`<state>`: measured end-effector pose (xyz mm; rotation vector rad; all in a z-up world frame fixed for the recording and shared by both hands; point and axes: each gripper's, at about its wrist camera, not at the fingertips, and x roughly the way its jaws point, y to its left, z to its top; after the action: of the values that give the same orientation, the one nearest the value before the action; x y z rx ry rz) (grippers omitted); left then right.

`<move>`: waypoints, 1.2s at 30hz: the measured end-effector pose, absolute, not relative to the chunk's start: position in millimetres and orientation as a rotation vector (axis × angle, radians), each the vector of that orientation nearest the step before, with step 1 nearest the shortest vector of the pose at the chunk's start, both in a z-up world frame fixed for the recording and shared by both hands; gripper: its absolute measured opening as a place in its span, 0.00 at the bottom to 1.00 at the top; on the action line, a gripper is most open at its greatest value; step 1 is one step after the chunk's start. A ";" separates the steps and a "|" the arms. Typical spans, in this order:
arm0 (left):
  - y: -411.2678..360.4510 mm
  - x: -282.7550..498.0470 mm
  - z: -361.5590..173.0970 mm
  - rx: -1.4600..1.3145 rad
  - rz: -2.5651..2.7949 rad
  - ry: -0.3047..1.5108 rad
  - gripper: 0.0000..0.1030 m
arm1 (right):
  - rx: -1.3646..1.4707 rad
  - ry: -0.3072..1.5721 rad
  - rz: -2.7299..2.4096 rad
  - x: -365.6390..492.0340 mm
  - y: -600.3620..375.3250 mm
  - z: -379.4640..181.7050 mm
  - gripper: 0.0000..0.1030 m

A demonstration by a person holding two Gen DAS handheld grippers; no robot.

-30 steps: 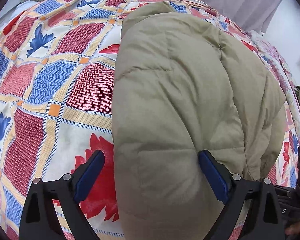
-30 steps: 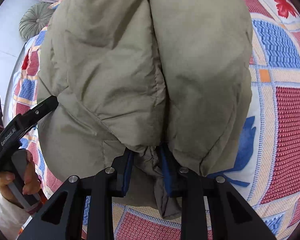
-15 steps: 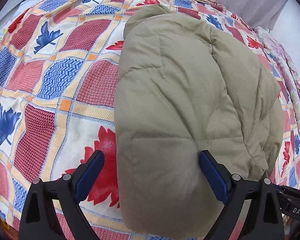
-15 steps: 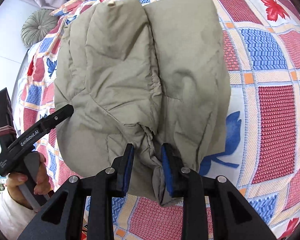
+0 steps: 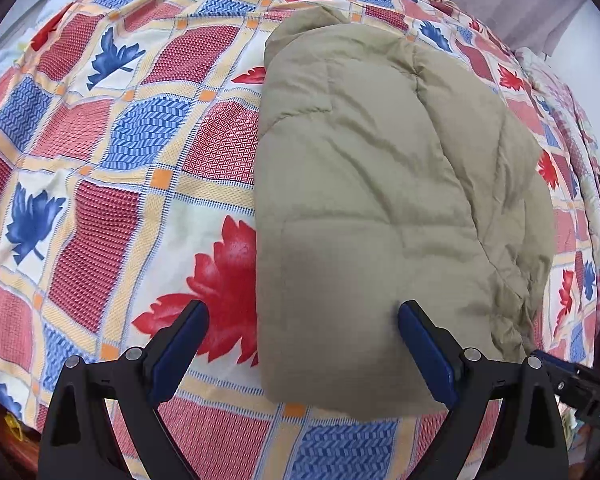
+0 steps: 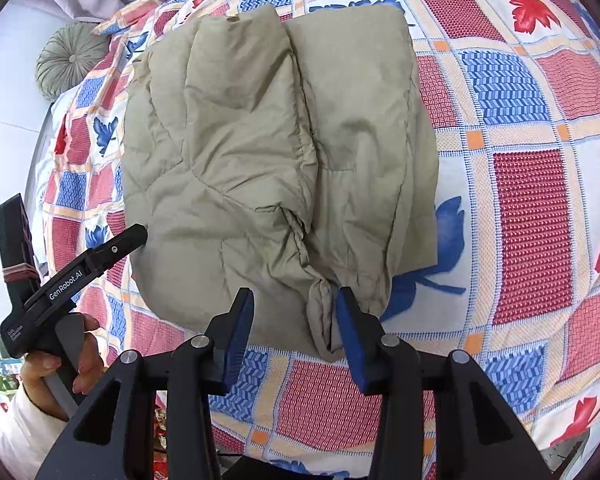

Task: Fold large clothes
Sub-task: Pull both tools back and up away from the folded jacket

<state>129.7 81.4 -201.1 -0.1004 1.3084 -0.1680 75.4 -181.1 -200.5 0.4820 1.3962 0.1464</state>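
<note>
The folded khaki padded jacket (image 6: 276, 160) lies flat on the patterned bedspread (image 6: 532, 208), below and just ahead of both tools. The right gripper (image 6: 296, 324) has just been opening, its jaws apart and off the crumpled cuff (image 6: 320, 316) between them. The left gripper (image 5: 304, 340) is spread wide above the jacket's near edge, grasping nothing

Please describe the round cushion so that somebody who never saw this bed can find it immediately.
Start from the bedspread, a patchwork of red, blue and cream squares with leaf prints, where the folded khaki jacket lies. Beyond the jacket, at the bed's far edge on the left of the right wrist view, sits the cushion. It alone is round, grey-green, with pleats meeting at a centre button.
</note>
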 end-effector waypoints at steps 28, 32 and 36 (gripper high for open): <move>85.9 57.0 -82.8 -0.004 -0.113 1.246 1.00 | 0.339 1.324 0.077 37.2 -175.3 -97.2 0.83; 82.6 56.6 -57.9 0.018 -0.084 1.199 1.00 | 0.330 1.281 0.082 38.1 -175.1 -71.9 0.84; 81.4 53.3 -32.9 0.021 -0.080 1.149 1.00 | 0.293 1.222 0.078 38.4 -170.8 -44.8 0.85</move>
<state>53.3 81.4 -32.9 0.0208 1.1493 -0.0802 38.4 -170.8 -44.8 0.2928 1.2223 0.0780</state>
